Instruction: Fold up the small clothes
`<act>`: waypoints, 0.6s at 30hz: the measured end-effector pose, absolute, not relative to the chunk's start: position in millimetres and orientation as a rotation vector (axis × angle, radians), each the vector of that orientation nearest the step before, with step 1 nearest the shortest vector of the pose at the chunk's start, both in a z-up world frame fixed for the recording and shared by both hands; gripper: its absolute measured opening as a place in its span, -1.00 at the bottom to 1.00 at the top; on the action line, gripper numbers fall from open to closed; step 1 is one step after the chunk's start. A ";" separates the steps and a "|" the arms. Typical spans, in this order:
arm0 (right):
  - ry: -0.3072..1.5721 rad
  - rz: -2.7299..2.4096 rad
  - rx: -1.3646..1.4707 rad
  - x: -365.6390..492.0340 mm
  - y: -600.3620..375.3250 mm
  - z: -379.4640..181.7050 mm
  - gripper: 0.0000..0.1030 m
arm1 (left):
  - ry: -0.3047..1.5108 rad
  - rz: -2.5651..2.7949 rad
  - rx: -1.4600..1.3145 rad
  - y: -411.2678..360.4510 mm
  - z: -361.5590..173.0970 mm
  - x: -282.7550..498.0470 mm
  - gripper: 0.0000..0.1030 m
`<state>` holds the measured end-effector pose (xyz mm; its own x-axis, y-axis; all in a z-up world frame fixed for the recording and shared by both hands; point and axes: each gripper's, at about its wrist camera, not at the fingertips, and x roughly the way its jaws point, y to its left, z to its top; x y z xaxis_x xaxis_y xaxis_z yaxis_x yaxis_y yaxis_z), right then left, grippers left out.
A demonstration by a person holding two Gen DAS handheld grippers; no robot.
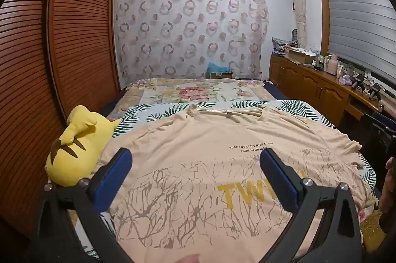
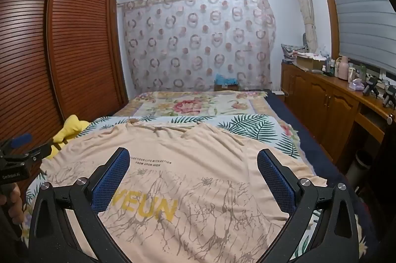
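A peach T-shirt [image 1: 198,139] with brown branch print and yellow letters lies spread flat, front up, on the bed, collar toward the far side. It also shows in the right wrist view [image 2: 198,159]. My left gripper [image 1: 195,164] is open and empty, hovering above the shirt's left half. My right gripper [image 2: 193,164] is open and empty above the shirt's right half. The left gripper's blue-tipped fingers [image 2: 22,140] show at the left edge of the right wrist view.
A yellow plush toy [image 1: 79,144] lies at the shirt's left side against the slatted wardrobe [image 1: 61,40]. A leaf-print sheet [image 2: 247,126] and floral quilt [image 1: 193,92] cover the bed. A wooden cabinet [image 2: 334,102] with clutter runs along the right.
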<state>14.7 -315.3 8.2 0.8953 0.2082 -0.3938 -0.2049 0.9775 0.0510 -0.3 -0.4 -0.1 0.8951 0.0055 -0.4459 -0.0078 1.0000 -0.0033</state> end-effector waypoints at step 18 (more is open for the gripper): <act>0.408 0.212 0.008 14.9 -315.2 7.1 1.00 | 0.465 -0.002 -0.024 -0.2 -0.1 -0.4 1.00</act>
